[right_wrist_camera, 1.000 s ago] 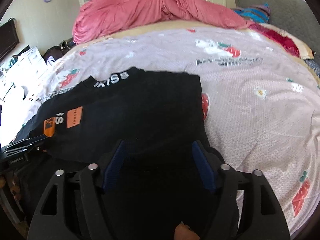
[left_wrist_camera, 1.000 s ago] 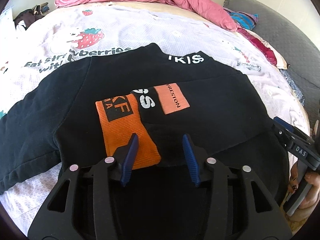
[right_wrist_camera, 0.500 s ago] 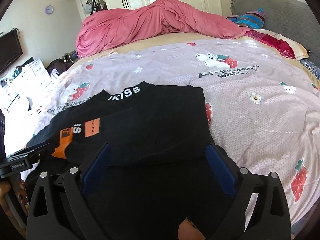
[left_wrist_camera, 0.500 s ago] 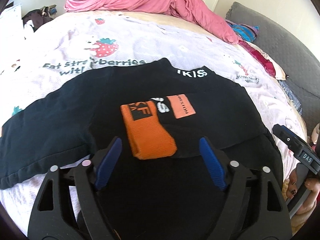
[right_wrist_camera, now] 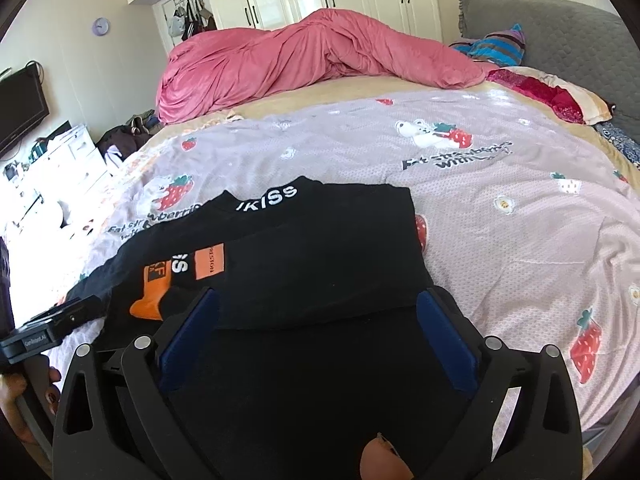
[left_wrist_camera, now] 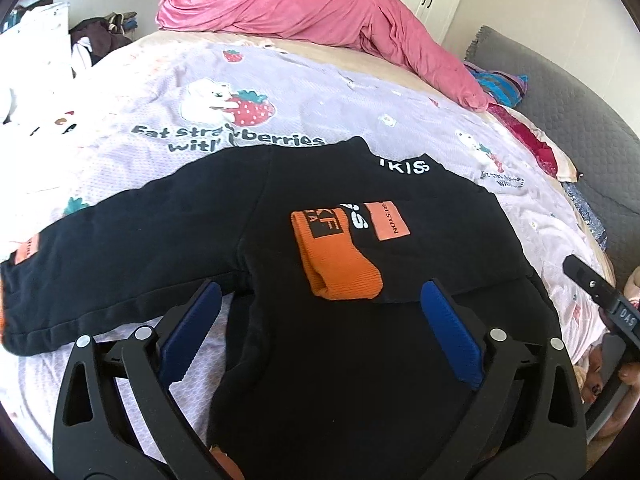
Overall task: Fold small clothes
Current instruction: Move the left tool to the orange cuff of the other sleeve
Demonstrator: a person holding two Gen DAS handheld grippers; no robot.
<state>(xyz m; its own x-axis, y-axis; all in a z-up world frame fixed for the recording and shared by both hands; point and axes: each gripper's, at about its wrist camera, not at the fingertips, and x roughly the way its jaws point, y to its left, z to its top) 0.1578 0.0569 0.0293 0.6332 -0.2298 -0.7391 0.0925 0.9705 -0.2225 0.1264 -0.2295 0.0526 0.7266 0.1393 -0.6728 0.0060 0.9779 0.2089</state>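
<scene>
A small black sweatshirt [left_wrist_camera: 192, 224] with white "KISS" lettering lies on the bed; it also shows in the right wrist view [right_wrist_camera: 320, 256]. Its right sleeve is folded across the chest, the orange cuff [left_wrist_camera: 340, 264] lying on the body. The left sleeve stretches out flat to the left. My left gripper [left_wrist_camera: 318, 332] is open and empty above the lower hem. My right gripper [right_wrist_camera: 318, 340] is open and empty above the hem on the folded side. Each gripper's body shows at the edge of the other's view.
The bed has a lilac strawberry-print sheet [right_wrist_camera: 500, 208]. A pink duvet [right_wrist_camera: 304, 56] is heaped at the far side. Pillows [right_wrist_camera: 552, 96] and a grey headboard [right_wrist_camera: 560, 28] are at the right. White drawers [right_wrist_camera: 60, 168] with clutter stand left of the bed.
Both grippers opened wide and drew back and up from the sweatshirt. The folded sleeve stays lying on the chest.
</scene>
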